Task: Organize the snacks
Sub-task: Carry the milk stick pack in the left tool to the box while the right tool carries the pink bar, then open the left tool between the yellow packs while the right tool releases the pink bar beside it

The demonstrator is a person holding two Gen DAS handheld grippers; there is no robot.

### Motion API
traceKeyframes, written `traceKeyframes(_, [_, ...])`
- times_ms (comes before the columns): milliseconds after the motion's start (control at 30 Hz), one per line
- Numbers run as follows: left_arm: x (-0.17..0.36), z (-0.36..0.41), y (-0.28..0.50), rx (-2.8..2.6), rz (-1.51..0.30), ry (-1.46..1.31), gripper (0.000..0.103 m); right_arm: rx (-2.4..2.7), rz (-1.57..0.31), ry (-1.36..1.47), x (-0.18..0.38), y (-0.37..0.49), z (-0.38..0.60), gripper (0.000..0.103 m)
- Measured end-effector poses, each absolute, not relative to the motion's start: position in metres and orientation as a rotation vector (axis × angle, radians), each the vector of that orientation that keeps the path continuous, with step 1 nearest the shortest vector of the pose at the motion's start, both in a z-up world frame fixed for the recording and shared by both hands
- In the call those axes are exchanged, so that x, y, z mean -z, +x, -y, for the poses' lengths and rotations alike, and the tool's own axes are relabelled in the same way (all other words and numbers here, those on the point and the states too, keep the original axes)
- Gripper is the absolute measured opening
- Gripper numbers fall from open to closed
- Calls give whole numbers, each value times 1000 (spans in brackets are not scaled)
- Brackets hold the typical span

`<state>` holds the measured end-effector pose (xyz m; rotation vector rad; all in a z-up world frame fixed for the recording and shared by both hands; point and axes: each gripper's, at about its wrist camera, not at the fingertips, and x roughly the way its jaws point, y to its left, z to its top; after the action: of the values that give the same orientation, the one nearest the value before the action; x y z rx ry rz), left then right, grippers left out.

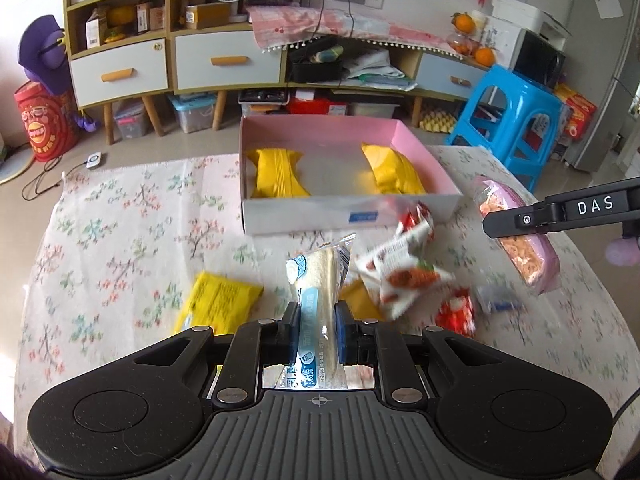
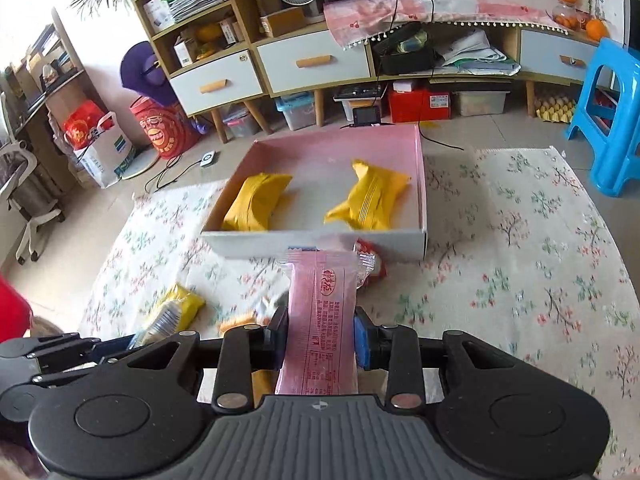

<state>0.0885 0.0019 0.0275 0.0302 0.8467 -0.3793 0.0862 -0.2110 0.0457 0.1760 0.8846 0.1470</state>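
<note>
Snacks are lying scattered on a desk (image 1: 120, 220) covered with a floral cloth. Left gripper (image 1: 318, 330) is clamping a clear-wrapped pale sandwich-like snack (image 1: 320, 276) at lower centre of the left view, jaws pinching its crinkly film tightly. Right gripper (image 2: 320, 336) is gripping a long flat pink packet (image 2: 320, 312) at lower centre of the right view, jaws squeezing its glossy sides. Cardboard box (image 1: 304, 216), rectangular with a pink inside and white outer wall, is sitting at mid-frame; two puffy yellow pillow packs (image 1: 278, 174) are resting inside, one left, one right, apart. Loose on the cloth in front of the box: a flat yellow packet (image 1: 218, 306) at lower left, crumpled red-and-white wrappers (image 1: 404, 272) at centre right, blurred. Blue plastic stool (image 1: 508, 120) is standing at upper right in the left view.
</note>
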Motion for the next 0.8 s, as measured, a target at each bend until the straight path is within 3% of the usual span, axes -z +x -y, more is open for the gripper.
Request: traceKeyframes(800, [-9,54,228,319,-816,-124,15,-104,-830,271,-33,214,235,20])
